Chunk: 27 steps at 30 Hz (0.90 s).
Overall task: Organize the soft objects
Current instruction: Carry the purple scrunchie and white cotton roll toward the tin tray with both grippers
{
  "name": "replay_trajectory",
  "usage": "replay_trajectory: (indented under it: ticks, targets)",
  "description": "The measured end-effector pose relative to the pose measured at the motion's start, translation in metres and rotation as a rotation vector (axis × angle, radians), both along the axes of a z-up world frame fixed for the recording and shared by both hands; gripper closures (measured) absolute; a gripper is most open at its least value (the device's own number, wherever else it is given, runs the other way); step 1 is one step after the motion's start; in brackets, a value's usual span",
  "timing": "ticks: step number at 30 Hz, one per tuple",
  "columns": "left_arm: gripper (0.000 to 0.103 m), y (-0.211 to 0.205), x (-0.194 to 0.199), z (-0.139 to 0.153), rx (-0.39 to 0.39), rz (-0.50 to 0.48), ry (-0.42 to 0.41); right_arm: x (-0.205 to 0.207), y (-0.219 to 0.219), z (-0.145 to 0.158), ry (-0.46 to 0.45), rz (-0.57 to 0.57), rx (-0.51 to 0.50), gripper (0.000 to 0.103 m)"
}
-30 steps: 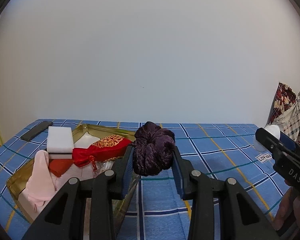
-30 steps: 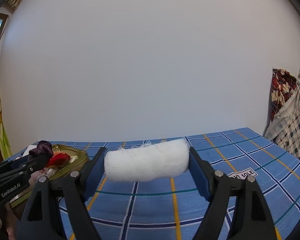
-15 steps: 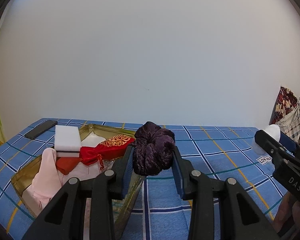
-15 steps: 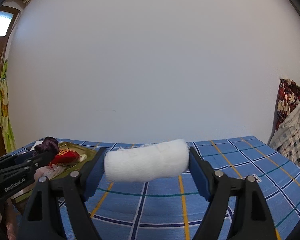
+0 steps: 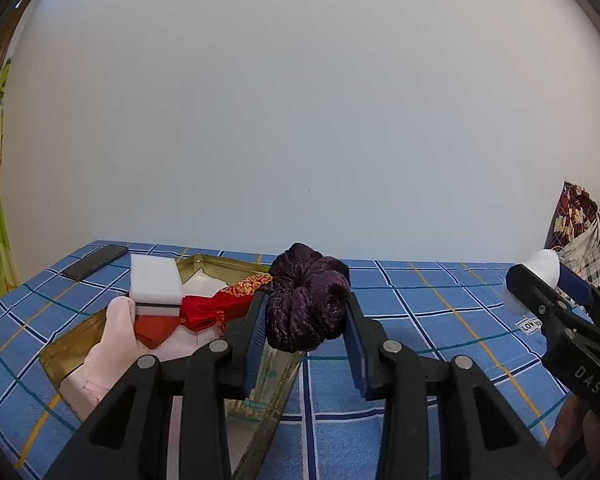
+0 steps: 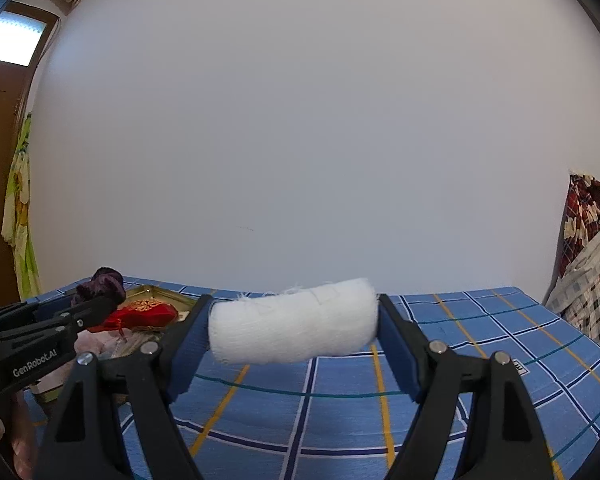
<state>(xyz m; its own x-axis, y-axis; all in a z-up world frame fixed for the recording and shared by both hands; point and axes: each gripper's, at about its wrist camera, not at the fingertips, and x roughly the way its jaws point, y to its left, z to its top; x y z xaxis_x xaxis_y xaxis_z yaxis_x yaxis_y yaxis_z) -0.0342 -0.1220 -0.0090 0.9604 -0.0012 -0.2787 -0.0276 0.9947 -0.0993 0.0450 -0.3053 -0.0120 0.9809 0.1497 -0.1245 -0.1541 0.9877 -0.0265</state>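
Note:
My left gripper (image 5: 305, 316) is shut on a dark purple velvet scrunchie (image 5: 306, 300) and holds it above the near right edge of a gold tin (image 5: 66, 350). The tin holds a white sponge block (image 5: 155, 282), a red and gold pouch (image 5: 224, 302) and pink cloth (image 5: 114, 342). My right gripper (image 6: 294, 326) is shut on a white gauze roll (image 6: 294, 324) above the blue checked tablecloth (image 6: 480, 340). The right gripper also shows at the right of the left wrist view (image 5: 552, 280). The left gripper with the scrunchie shows at the left of the right wrist view (image 6: 100, 296).
A black phone (image 5: 96, 262) lies on the cloth at the far left behind the tin. Patterned and plaid fabrics (image 6: 592, 248) hang at the right edge. A white wall stands behind the table. A small label (image 5: 530, 324) lies on the cloth.
Both grippers have risen a little and swung slightly left; the tin now sits nearer the middle of the left wrist view. Both grips are unchanged.

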Motion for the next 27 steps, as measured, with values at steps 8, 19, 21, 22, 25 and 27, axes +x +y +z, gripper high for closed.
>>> replay_trajectory:
  ticks: [8,19,21,22,25,27]
  targets:
    - [0.064,0.006,-0.014,0.003,-0.002,0.014,-0.02,-0.007,-0.001,0.0,-0.008,0.015,0.02,0.024]
    - [0.064,0.014,-0.016,-0.002,0.006,0.026,-0.031,-0.008,0.0,0.001,-0.021,0.025,0.023,0.023]
    - [0.064,0.017,-0.017,-0.002,0.002,0.029,-0.034,-0.009,0.001,0.001,-0.027,0.032,0.019,0.023]
    - [0.064,0.017,-0.018,-0.002,0.001,0.031,-0.036,-0.01,0.002,0.001,-0.03,0.035,0.014,0.023]
    - [0.064,0.021,-0.019,-0.003,-0.005,0.033,-0.04,-0.012,0.004,0.001,-0.041,0.043,0.008,0.024]
    - [0.064,0.023,-0.02,-0.002,-0.008,0.032,-0.043,-0.014,0.005,0.001,-0.047,0.048,0.006,0.023]
